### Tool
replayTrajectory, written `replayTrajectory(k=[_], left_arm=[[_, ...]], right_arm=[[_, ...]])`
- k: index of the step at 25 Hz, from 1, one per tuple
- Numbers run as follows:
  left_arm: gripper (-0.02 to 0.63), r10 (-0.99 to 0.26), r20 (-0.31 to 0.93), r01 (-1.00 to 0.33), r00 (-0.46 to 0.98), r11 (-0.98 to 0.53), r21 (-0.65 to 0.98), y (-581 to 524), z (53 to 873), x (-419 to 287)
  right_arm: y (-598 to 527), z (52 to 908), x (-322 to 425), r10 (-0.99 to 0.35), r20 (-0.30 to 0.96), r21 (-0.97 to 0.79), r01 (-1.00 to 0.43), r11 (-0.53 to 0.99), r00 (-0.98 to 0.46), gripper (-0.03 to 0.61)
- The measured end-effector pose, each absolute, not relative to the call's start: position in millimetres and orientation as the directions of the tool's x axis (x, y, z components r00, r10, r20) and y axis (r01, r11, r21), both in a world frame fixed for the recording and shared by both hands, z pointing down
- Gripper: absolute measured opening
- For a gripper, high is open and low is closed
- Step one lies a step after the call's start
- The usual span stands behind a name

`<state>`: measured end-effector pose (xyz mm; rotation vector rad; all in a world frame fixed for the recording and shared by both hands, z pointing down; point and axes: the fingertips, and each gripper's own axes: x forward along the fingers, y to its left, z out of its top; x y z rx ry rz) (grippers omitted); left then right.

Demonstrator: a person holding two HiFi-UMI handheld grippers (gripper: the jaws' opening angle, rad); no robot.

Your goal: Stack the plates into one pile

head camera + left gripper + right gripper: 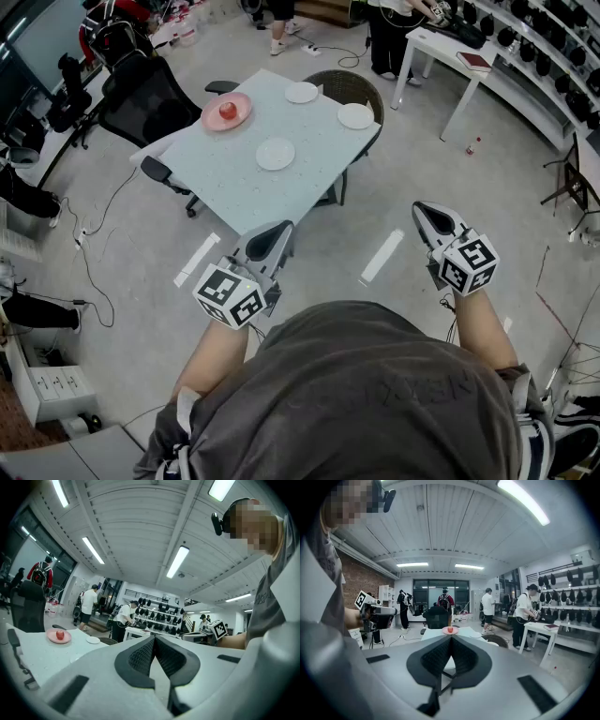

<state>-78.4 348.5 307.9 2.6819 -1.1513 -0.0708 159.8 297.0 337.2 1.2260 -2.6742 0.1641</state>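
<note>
Head view: approach step, I judge, nothing stacked; left gripper (270, 234) and right gripper (433, 220) both closed, empty; plates (276, 153) lie apart on table (225, 183), well ahead of both; next move calls for stepping closer and opening jaws.

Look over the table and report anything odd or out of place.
One thing: a small red round fruit sits on the round pink plate at the far left of the pale table, so it would likely block stacking there. The three round white plates lie flat and apart, with nothing spilled.
</note>
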Motion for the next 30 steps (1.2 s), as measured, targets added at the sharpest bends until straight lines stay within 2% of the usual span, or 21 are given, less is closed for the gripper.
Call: replayTrajectory(k=[17, 19, 21, 30], left_arm=[[0.005, -0.721, 0.049, -0.713, 0.691, -0.669, 0.21, 336.6, 302.6, -59.6], [0.005, -0.723, 0.05, -0.716, 0.689, -0.667, 0.206, 335.5, 300.5, -52.0], [0.005, -0.727, 0.052, -0.72, 0.685, -0.664, 0.202, 333.9, 298.3, -43.8], [0.005, -0.736, 0.048, -0.729, 0.675, -0.656, 0.198, 328.9, 294.3, 22.4]], right_arm=[[283.9, 329.4, 177.9, -0.753, 0.186, -0.013, -0.768, 0.64, -0.631, -0.006], [282.4, 327.6, 183.1, -0.744, 0.179, -0.024, -0.758, 0.651, -0.644, 0.19], [279.8, 325.5, 192.1, -0.746, 0.175, -0.021, -0.76, 0.649, -0.642, 0.216], [276.1, 320.2, 253.2, -0.737, 0.148, -0.029, -0.747, 0.664, -0.66, 0.215]])
